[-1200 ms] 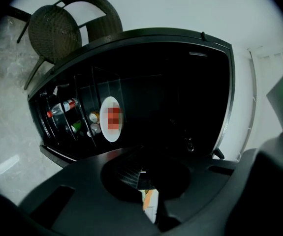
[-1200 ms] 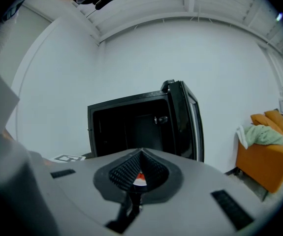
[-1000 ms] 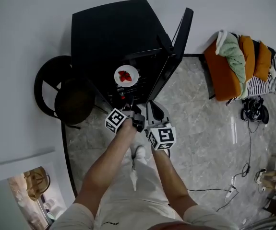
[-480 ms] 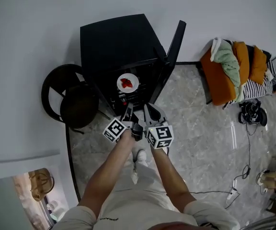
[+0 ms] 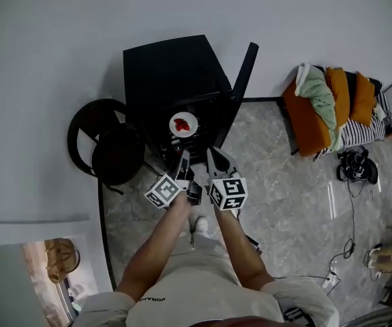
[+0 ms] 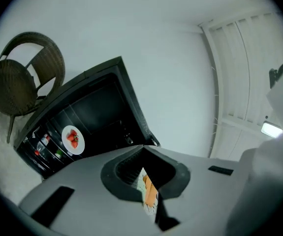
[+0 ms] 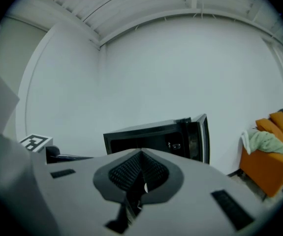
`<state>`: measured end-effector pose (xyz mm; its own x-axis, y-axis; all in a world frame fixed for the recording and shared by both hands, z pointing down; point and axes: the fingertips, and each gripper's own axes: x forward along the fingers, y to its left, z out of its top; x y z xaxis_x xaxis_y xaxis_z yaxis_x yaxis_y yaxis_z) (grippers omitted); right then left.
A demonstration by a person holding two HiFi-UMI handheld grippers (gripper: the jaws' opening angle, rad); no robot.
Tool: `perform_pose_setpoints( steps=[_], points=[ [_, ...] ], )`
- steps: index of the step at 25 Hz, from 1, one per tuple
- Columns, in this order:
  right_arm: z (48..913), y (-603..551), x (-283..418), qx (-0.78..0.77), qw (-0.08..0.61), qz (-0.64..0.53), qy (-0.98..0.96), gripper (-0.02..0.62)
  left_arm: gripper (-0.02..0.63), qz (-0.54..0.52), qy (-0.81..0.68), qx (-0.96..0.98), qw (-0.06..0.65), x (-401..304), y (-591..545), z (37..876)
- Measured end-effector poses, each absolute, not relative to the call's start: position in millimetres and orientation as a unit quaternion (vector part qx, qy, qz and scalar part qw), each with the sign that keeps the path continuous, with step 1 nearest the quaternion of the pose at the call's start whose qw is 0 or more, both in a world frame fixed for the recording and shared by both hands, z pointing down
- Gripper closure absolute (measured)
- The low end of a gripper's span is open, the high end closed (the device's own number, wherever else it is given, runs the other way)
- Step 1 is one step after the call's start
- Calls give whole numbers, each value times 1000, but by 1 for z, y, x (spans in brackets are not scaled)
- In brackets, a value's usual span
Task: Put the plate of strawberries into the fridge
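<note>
Fridge (image 5: 172,67), squat black cabinet, door (image 5: 240,73) open, farther off than a second ago; left gripper (image 5: 184,161) and right gripper (image 5: 215,157), drawn back, jaws together on nothing; round white plate of red strawberries (image 5: 183,123), left on its inner shelf, so placing likely done, door unshut.

I am seeing red strawberries (image 5: 181,122) on a white plate (image 5: 191,129), a black fridge (image 5: 168,67) and an orange sofa (image 5: 306,120).

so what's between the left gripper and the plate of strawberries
In the head view, only the dark lower shelves of the fridge lie between the left gripper and the plate of strawberries; nothing else is in that stretch.
</note>
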<state>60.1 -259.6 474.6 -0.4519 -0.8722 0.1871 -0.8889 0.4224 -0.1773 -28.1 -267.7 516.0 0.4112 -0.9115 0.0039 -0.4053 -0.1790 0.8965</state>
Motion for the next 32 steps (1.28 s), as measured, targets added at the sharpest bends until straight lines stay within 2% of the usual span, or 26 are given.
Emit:
perform_pose_setpoints(
  steps=[5,12,19,32],
  points=[
    [446,-249,63,519,24,133,-844,583,606,-251,-464,757,386,-24,-253,474],
    [419,-231,57,507,20,125,-853,583,606,-237,-468,776,350,-25,-227,445],
    [404,-218,44,495,17,108,-862,583,606,-216,-466,809,286,-23,-219,408],
    [375,-213,46,499,3,70,-864,583,606,-116,-492,855,121,-18,-209,362]
  ],
)
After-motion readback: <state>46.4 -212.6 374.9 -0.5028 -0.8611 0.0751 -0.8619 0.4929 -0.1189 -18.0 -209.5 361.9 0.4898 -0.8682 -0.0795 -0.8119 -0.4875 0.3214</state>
